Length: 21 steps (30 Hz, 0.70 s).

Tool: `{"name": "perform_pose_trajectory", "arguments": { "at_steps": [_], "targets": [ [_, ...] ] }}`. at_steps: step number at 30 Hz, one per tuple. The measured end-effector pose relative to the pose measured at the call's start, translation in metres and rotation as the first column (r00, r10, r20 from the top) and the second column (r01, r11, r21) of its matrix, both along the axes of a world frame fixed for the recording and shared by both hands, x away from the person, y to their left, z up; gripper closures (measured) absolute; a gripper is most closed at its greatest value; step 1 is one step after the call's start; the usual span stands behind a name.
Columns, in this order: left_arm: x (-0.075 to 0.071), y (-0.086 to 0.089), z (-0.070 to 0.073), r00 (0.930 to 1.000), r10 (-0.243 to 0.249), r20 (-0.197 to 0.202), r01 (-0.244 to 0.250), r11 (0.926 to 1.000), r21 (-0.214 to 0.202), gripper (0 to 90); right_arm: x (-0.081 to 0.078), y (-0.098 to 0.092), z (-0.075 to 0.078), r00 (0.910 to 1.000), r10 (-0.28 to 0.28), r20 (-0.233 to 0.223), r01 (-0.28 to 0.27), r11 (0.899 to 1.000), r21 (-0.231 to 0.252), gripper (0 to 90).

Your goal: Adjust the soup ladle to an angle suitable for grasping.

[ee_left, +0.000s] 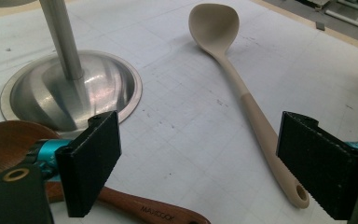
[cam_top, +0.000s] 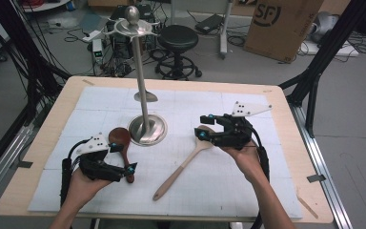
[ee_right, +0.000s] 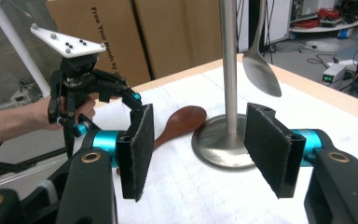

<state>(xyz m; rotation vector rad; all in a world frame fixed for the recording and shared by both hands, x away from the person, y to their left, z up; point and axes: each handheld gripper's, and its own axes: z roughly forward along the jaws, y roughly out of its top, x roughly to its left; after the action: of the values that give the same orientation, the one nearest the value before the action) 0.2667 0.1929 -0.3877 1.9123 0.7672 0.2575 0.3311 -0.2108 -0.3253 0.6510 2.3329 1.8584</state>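
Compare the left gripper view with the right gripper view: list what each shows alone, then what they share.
Left gripper view alone: the pale spoon lying on the mat, and the open left tongs from behind.
Right gripper view alone: a metal spoon hanging by the pole, cardboard boxes, a hand holding the left tongs, and the open right tongs.
Both: the stand with its round base, and the brown spoon.

A wooden tabletop (cam_top: 43,143) carries a white gridded mat (cam_top: 248,191). On the mat: a steel stand's round base (cam_top: 147,129) at centre, a dark wooden spoon (cam_top: 122,143) left, a pale spoon (cam_top: 183,164) right.
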Motion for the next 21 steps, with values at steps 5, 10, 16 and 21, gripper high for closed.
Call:
{"name": "perform_pose_trajectory", "arguments": {
  "at_steps": [5,10,16,21],
  "targets": [
    [0.0,-0.002,-0.001,1.0,-0.002,0.0,0.002,1.0,0.001,14.1,-0.006,-0.006,-0.012,0.9998,-0.012,-0.014,0.012,1.0,0.004,41.7],
    [0.0,-0.003,-0.002,1.0,-0.001,0.001,0.001,1.0,0.002,14.1,-0.012,-0.008,-0.022,0.9996,-0.01,-0.027,0.01,1.0,-0.011,41.3],
    [-0.001,-0.005,-0.003,1.0,-0.003,-0.001,0.003,1.0,0.002,14.0,-0.018,-0.008,-0.033,0.9991,-0.005,-0.041,0.004,1.0,-0.02,41.2],
    [-0.001,-0.006,-0.004,1.0,-0.006,-0.004,0.006,1.0,0.006,14.0,-0.022,-0.008,-0.042,0.9988,-0.006,-0.049,0.004,1.0,-0.029,41.2]
  ]
}}
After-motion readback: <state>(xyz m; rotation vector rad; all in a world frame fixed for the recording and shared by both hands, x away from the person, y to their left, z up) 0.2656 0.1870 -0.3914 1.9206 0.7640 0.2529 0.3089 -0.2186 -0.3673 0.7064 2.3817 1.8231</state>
